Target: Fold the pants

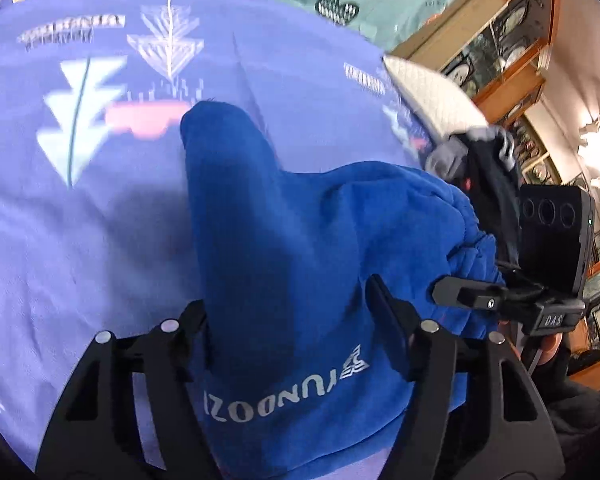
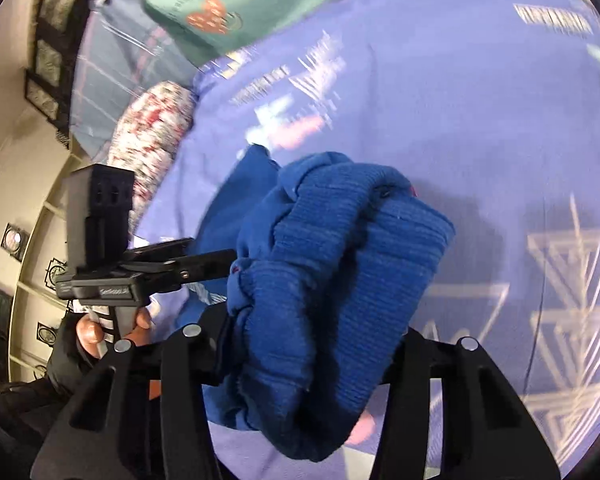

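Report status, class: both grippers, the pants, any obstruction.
Left gripper shut on blue fleece pants. Right gripper shut on their ribbed waistband. Pants bunched above lavender patterned bedsheet. No obstruction seen.

Bedroom: printed bedsheet (image 1: 100,220), pillow (image 2: 156,128).

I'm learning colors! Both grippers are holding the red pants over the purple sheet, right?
Almost. The pants are blue, not red, as the left wrist view shows. Both the left gripper and right gripper do hold them over the purple sheet.
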